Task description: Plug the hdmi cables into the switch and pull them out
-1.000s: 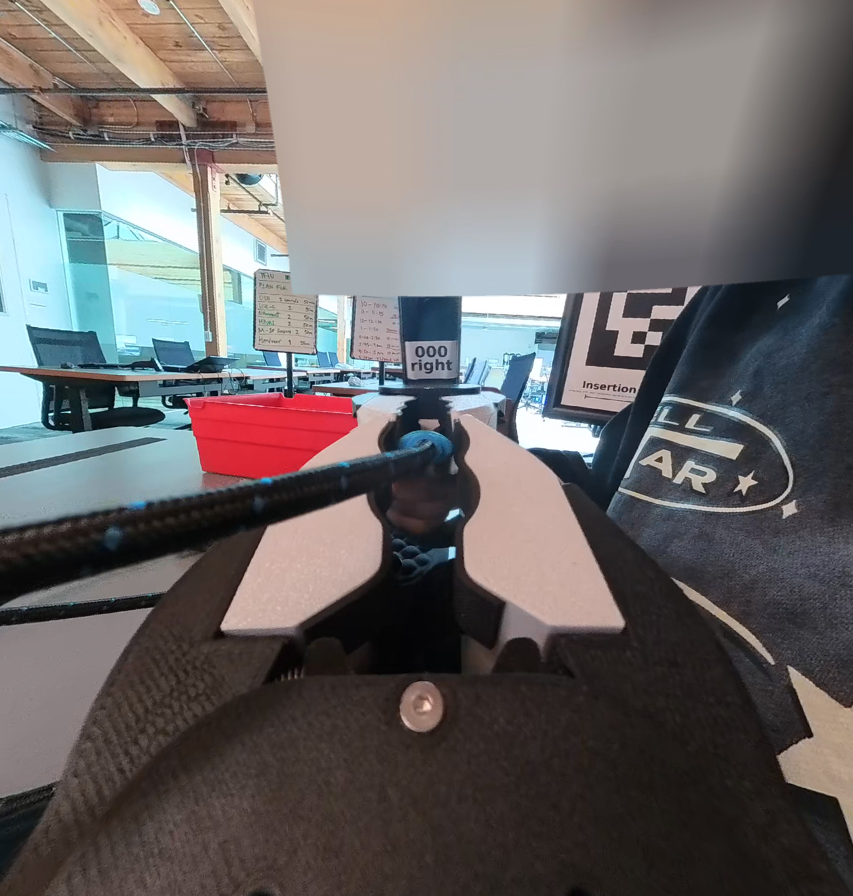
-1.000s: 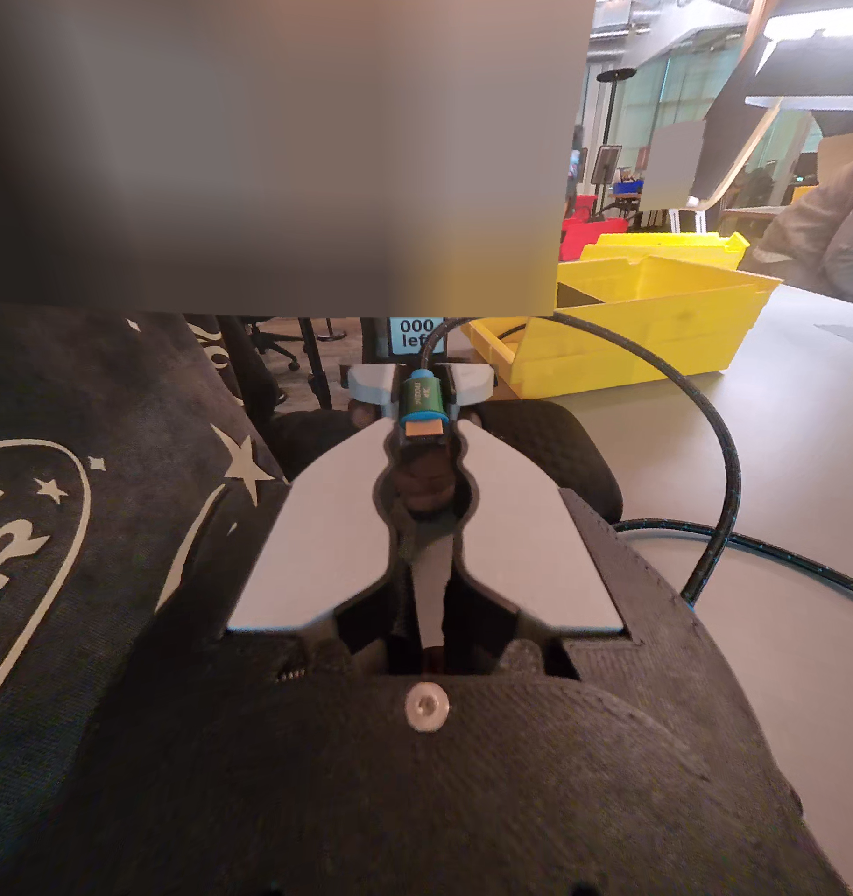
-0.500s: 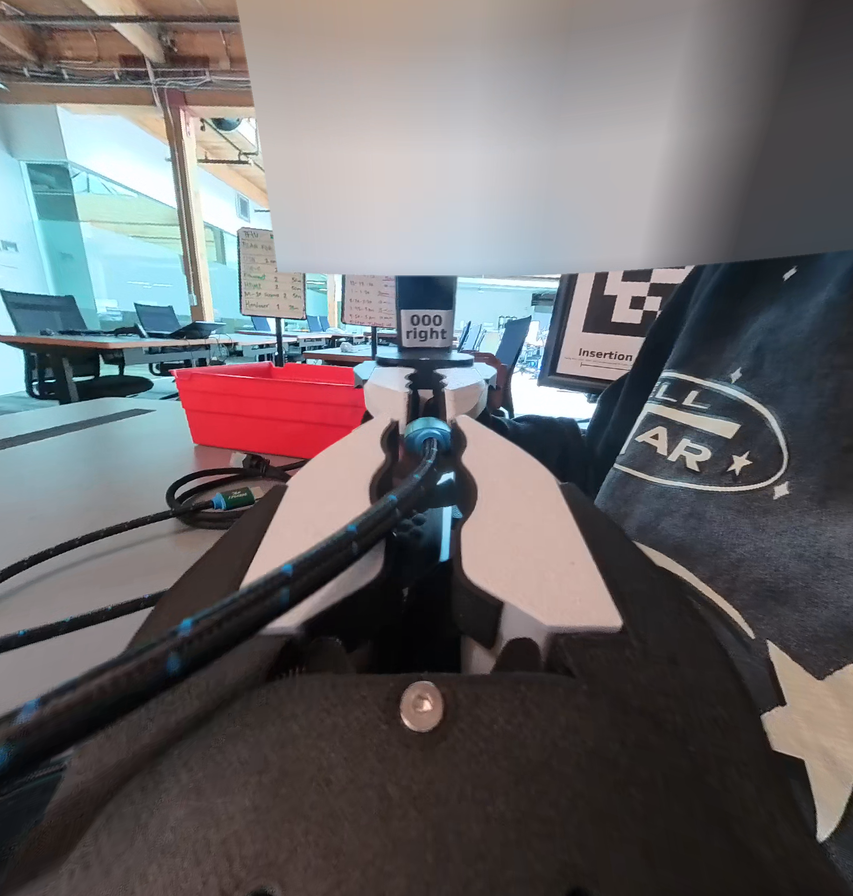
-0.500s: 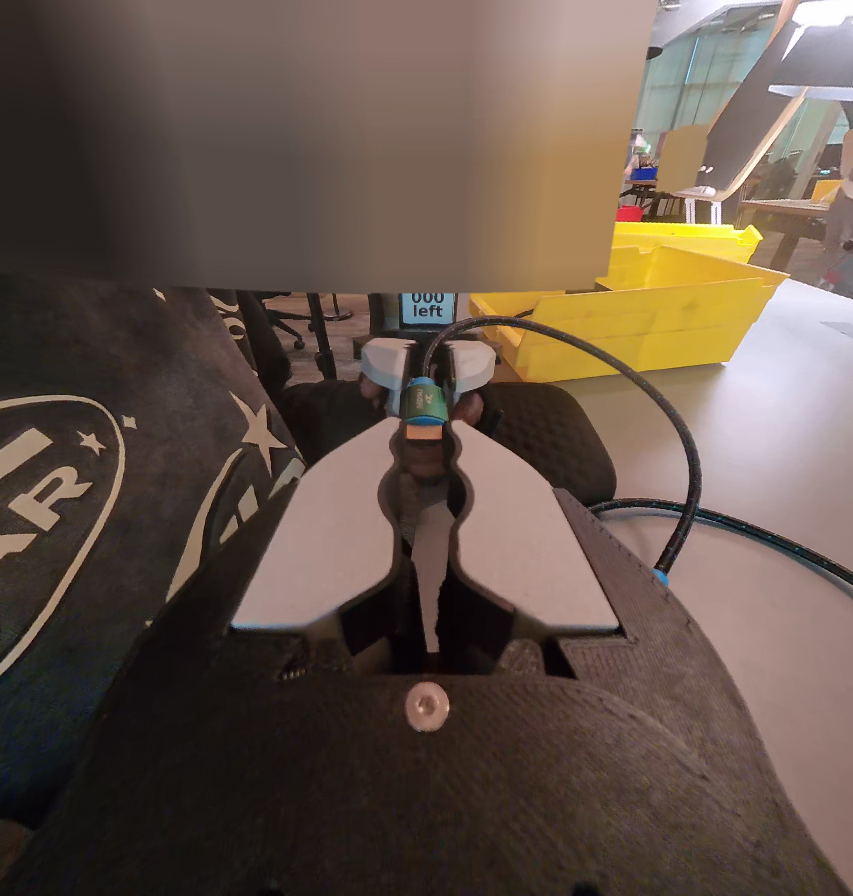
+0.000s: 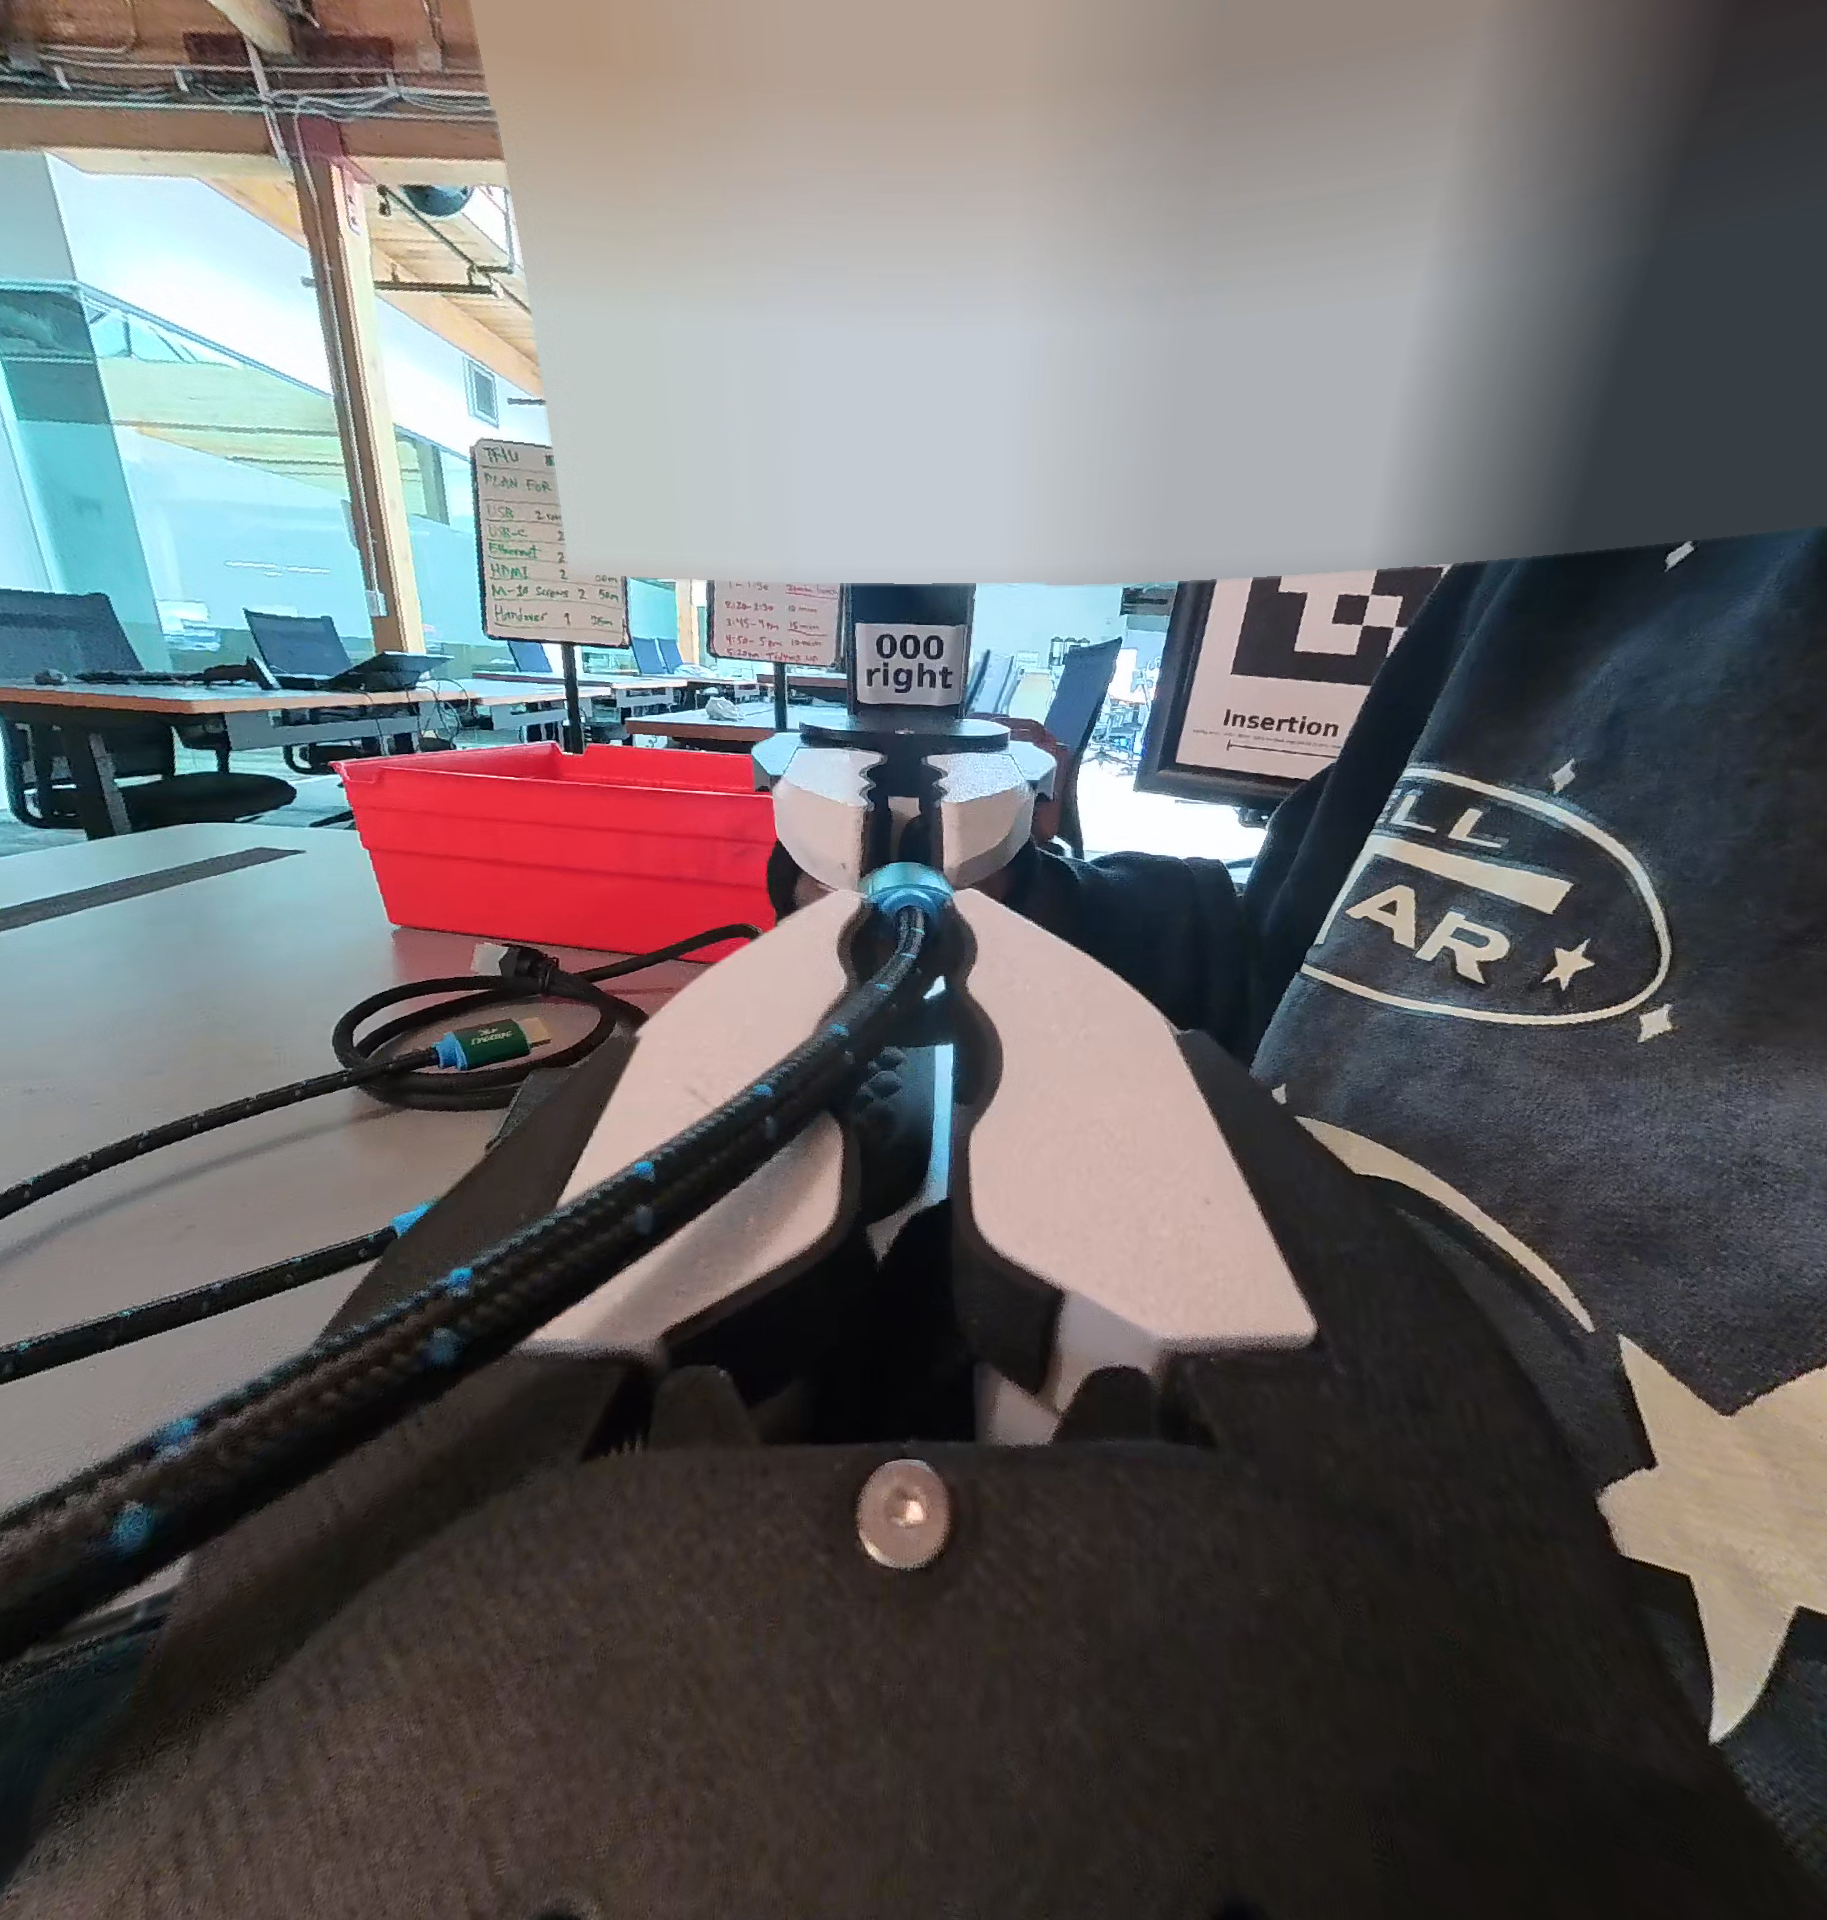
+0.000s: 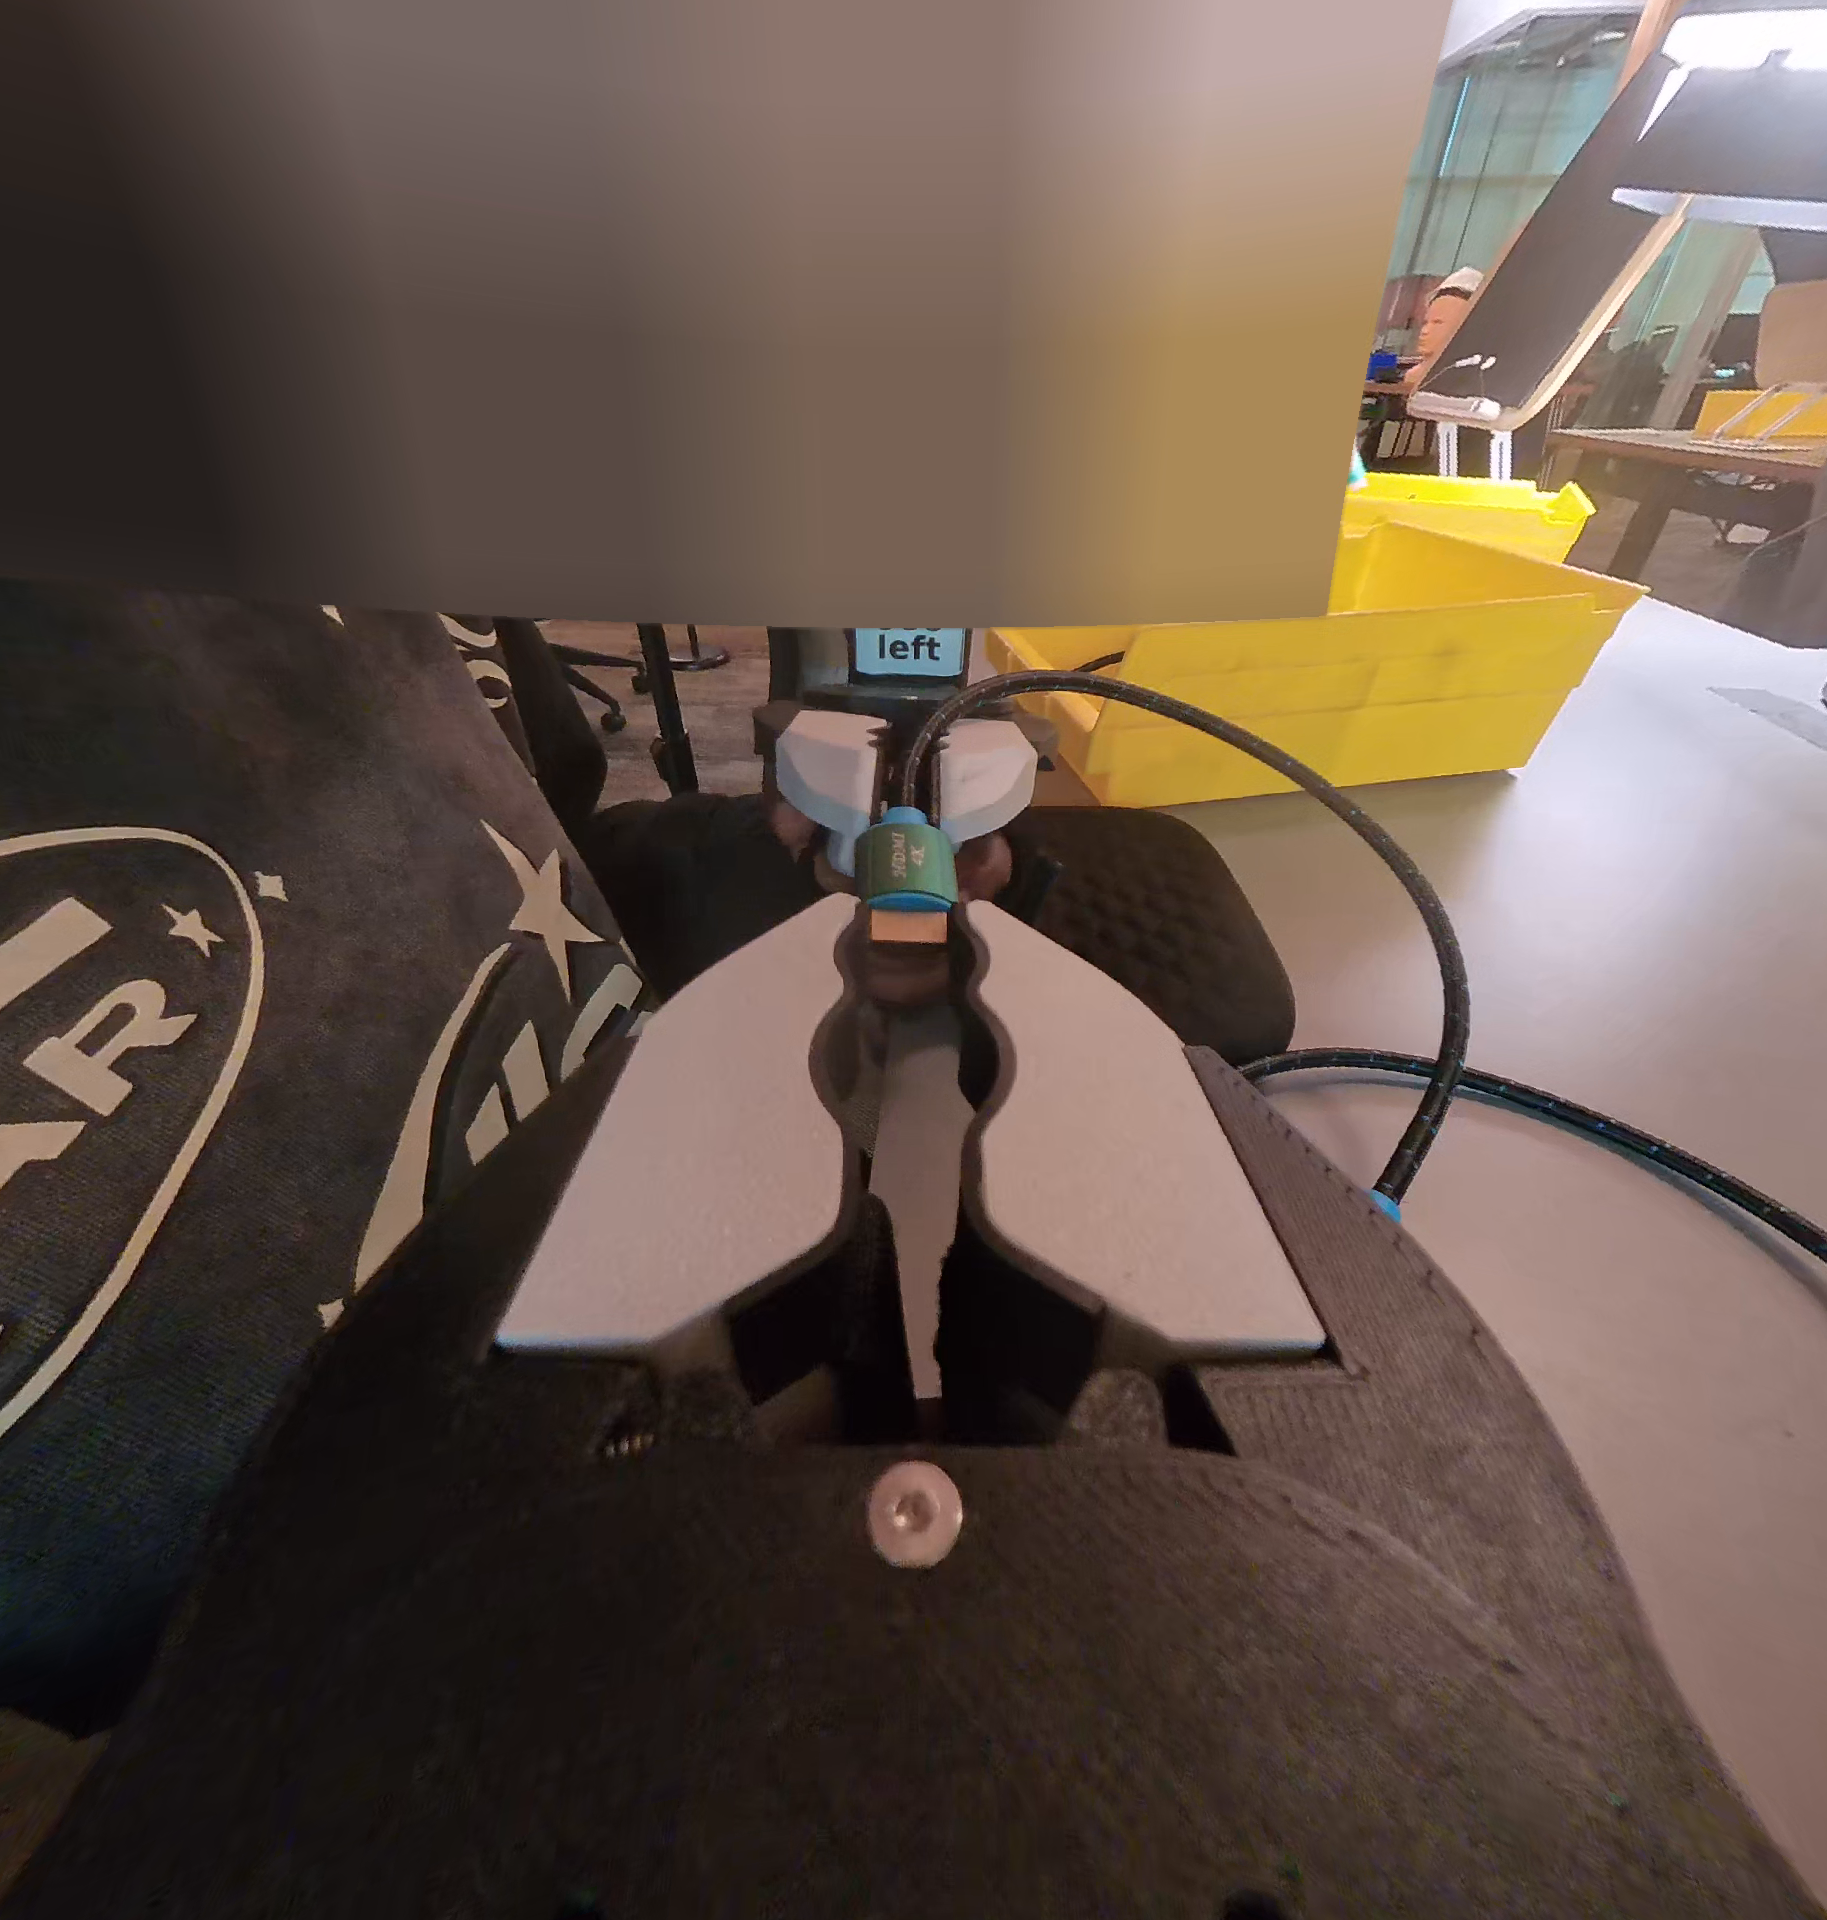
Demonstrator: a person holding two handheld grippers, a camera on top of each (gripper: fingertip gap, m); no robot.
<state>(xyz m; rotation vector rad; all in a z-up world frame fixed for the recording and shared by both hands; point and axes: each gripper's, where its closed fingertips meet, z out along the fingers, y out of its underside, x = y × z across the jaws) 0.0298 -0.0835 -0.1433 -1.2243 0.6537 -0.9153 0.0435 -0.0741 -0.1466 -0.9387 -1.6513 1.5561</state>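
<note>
In the left wrist view my left gripper [image 5: 901,902] is shut on the blue rear collar of a green HDMI plug [image 5: 893,888]. Its braided black cable [image 5: 618,1195] runs back over my left finger. My right gripper [image 5: 904,821] faces it, tip to tip. In the right wrist view my right gripper [image 6: 906,920] is closed around the gold metal end of the same plug [image 6: 904,868], with my left gripper [image 6: 904,790] just behind it. The cable [image 6: 1408,935] loops right, down to the table. A second green HDMI plug [image 5: 495,1041] lies on the table on coiled cable. No switch shows.
A red bin [image 5: 566,842] stands behind the coiled cable. A yellow bin [image 6: 1356,686] stands on the table to the right. A person's dark printed shirt [image 5: 1563,1039] is close beside both grippers, also in the right wrist view [image 6: 161,1039]. Whiteboards on stands [image 5: 550,551] stand farther back.
Both grippers have swung together, keeping the plug between them. The cable has dropped from crossing left to lying along my left finger. The coiled cable on the table has come into view.
</note>
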